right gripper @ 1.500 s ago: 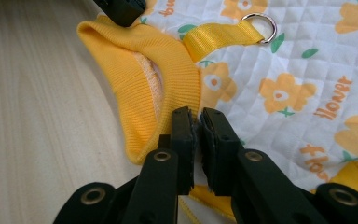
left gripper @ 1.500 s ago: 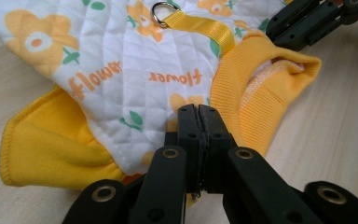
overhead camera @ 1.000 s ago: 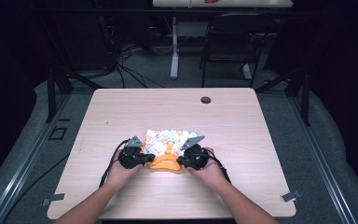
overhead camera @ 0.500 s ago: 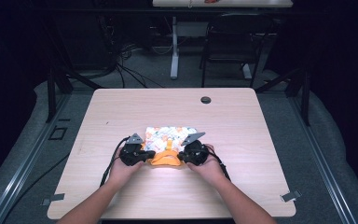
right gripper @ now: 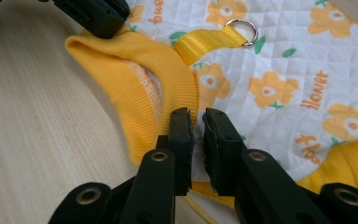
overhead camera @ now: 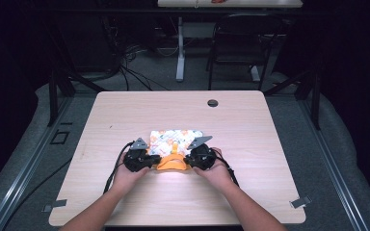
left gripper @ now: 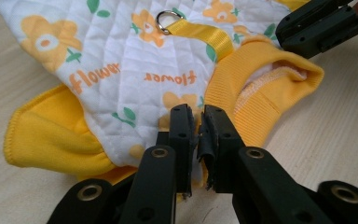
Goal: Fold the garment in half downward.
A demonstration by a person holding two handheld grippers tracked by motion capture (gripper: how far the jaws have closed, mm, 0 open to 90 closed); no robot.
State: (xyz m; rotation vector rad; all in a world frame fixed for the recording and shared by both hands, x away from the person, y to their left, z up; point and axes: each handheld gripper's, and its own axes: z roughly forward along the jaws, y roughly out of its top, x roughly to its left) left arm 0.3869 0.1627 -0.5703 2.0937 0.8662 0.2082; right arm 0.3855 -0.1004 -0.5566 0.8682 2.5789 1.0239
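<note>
High view: a small quilted garment [overhead camera: 176, 140], white with orange flowers and yellow trim, lies flat on the wooden table [overhead camera: 250, 139], toward the person's side of its middle. The left gripper [overhead camera: 147, 160] and right gripper [overhead camera: 191, 160] sit at the garment's near edge, 1 on each side of its yellow ribbed collar [overhead camera: 172, 162]. A dark round hole [overhead camera: 213, 103] lies well beyond the garment, near the table's far edge.

Left gripper view: the 2 black jaws are nearly together, pinching the garment's [left gripper: 121, 65] white edge just left of the collar [left gripper: 256, 98]. A yellow strap [left gripper: 200, 35] with a metal ring [left gripper: 168, 21] lies farther up the garment. The right gripper [left gripper: 324, 25] touches the collar's far side.

Right gripper view: the jaws clamp the garment's [right gripper: 298, 60] edge just beside the collar [right gripper: 140, 74]. The strap [right gripper: 205, 41] and ring [right gripper: 242, 29] lie beyond. The left gripper [right gripper: 98, 14] rests at the collar's far end.
</note>
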